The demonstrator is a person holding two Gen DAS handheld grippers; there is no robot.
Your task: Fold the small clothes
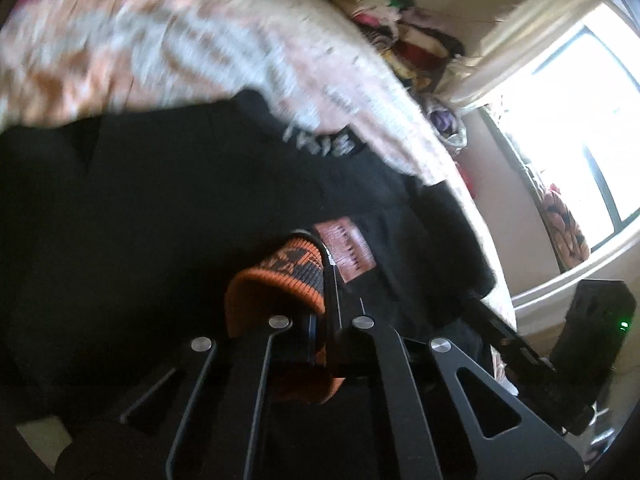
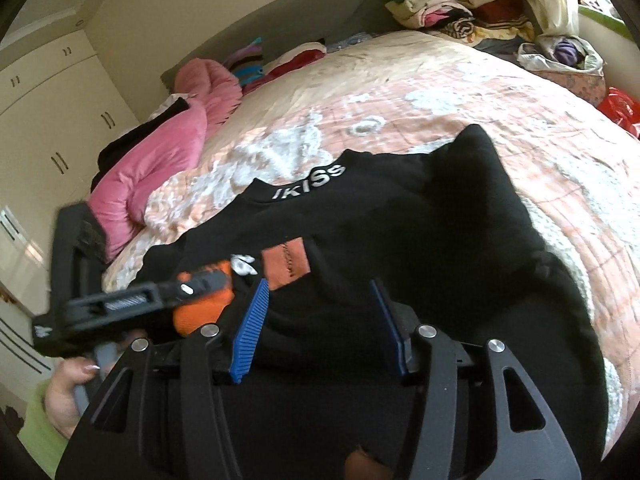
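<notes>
Two hand-held grippers work a small black knit top (image 2: pixel 360 232) spread on the peach floral quilted bed (image 2: pixel 460 92). The left gripper (image 1: pixel 326 280) is clamped on its orange ribbed cuff (image 1: pixel 276 280); the right gripper (image 2: pixel 320 324) stands half open, nothing pinched. Next, likely, the sleeve folds inward. Bare quilt beyond leaves room; the bed's edge lies right.

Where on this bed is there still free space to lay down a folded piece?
The quilt lies bare between the black sweater and the clothes pile at the far corner. The left edge is crowded by the pink jacket.
</notes>
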